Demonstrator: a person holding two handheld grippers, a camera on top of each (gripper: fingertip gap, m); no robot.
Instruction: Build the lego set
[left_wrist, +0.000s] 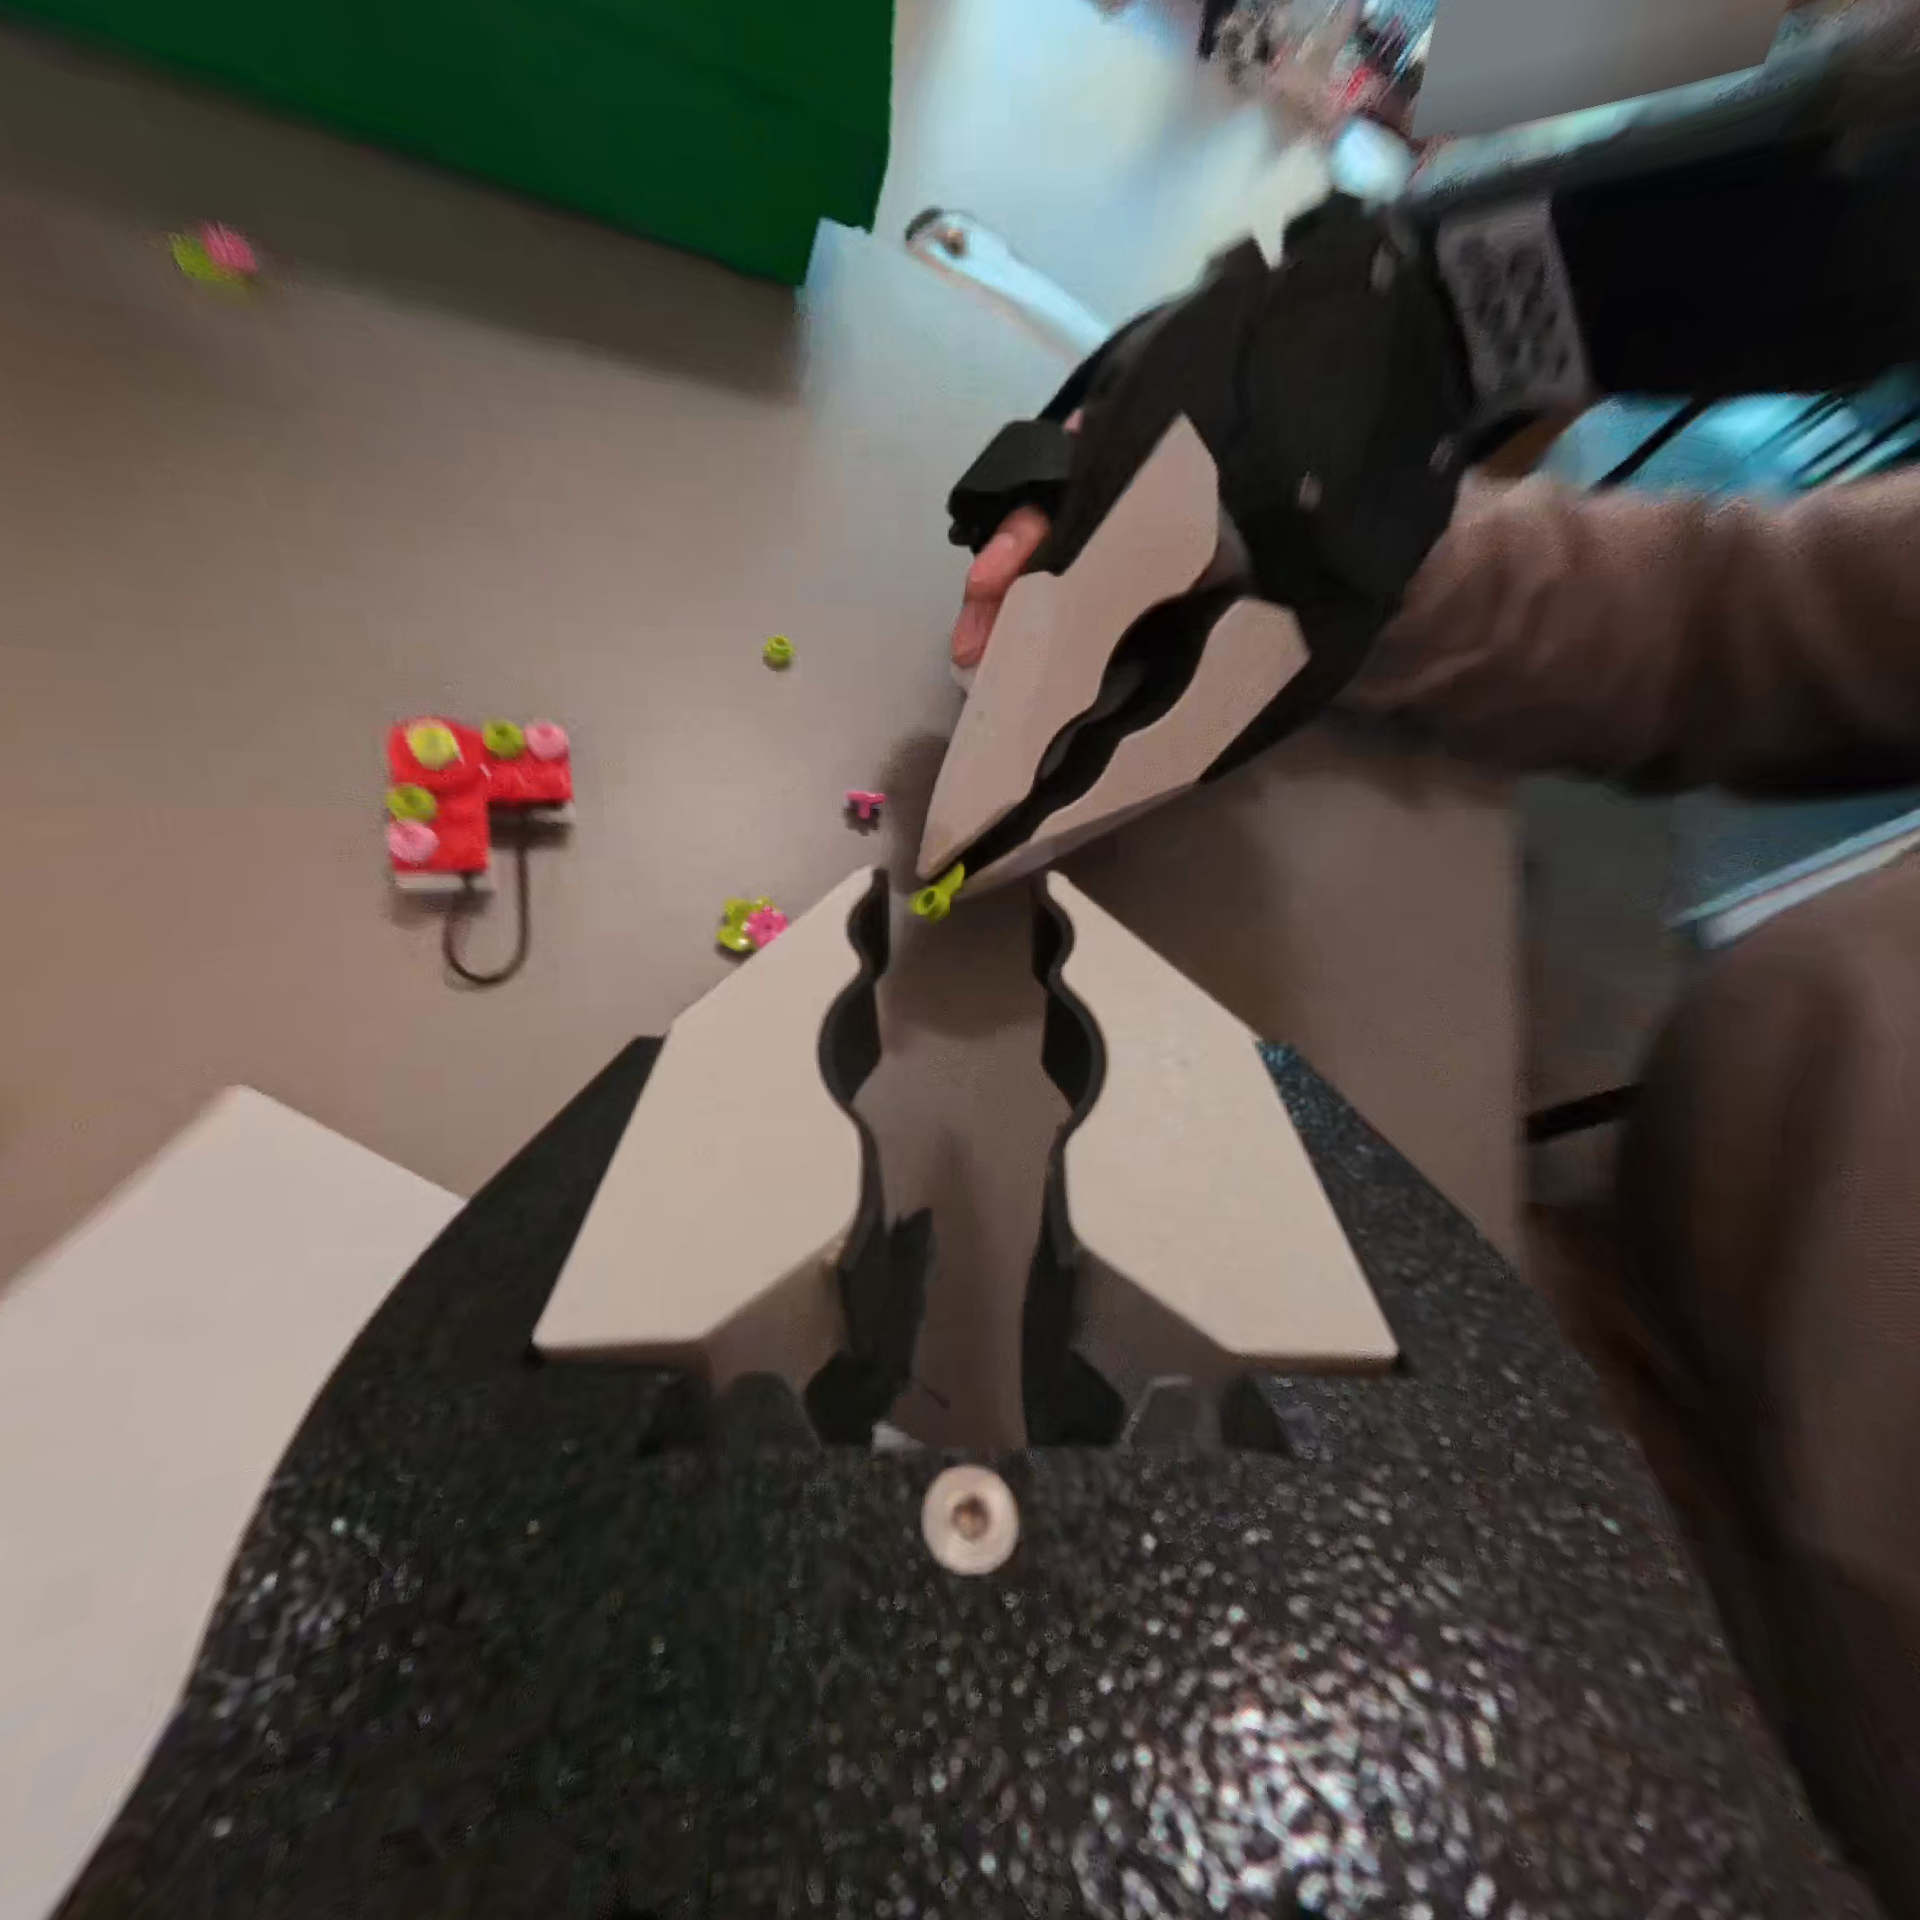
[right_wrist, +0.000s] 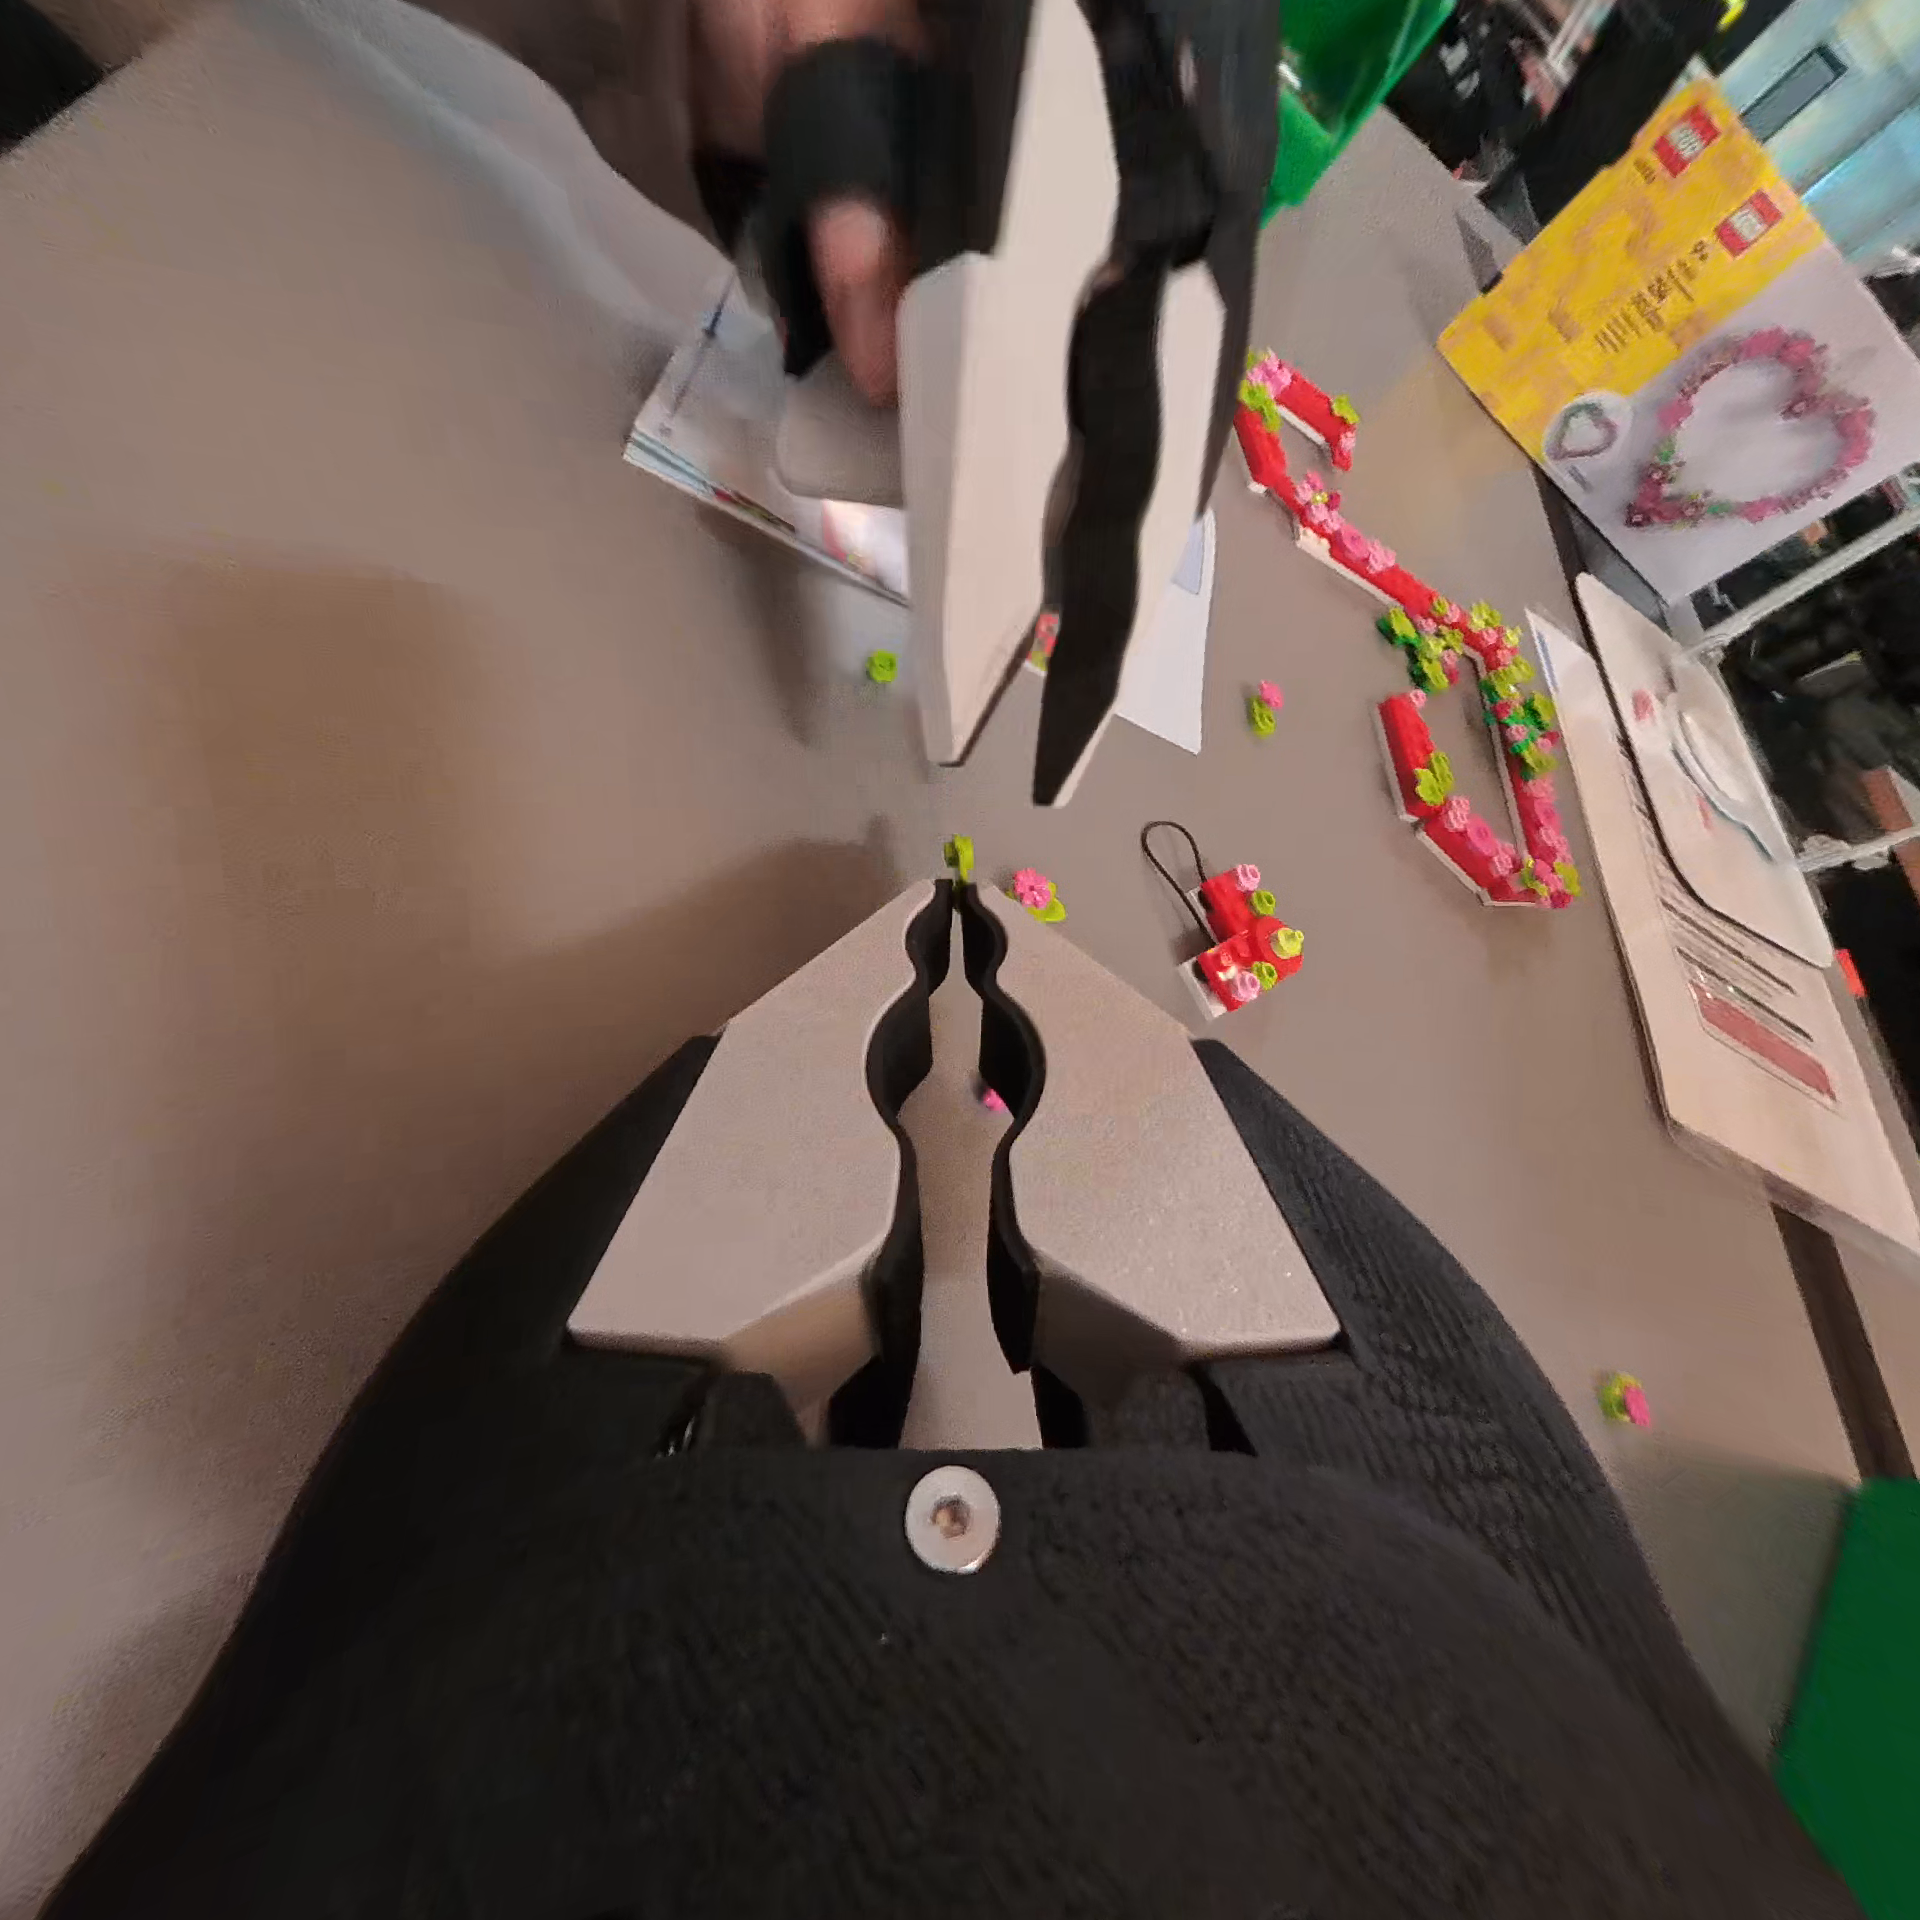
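Note:
My right gripper (right_wrist: 953, 891) is shut on a small lime green piece (right_wrist: 958, 857), held above the grey table. In the left wrist view it comes in from the upper right (left_wrist: 951, 878), with the lime piece (left_wrist: 938, 891) at its tips. My left gripper (left_wrist: 964, 888) is open and empty, its fingertips on either side of that piece. It hangs above in the right wrist view (right_wrist: 997, 779). A small red assembly with flowers and a black cord (left_wrist: 468, 790) (right_wrist: 1242, 940) lies on the table. A partly built red heart frame with flowers (right_wrist: 1455, 665) lies farther right.
Loose pieces lie on the table: a lime and pink flower (left_wrist: 750, 923) (right_wrist: 1037, 891), a lime stud (left_wrist: 778, 651) (right_wrist: 881, 665), a pink piece (left_wrist: 864, 803), another flower (right_wrist: 1263, 707). The yellow set box (right_wrist: 1683, 343), a booklet (right_wrist: 748, 468) and cardboard sheets (right_wrist: 1714, 987) lie around. Both grippers' tips are close together, under 4 cm apart.

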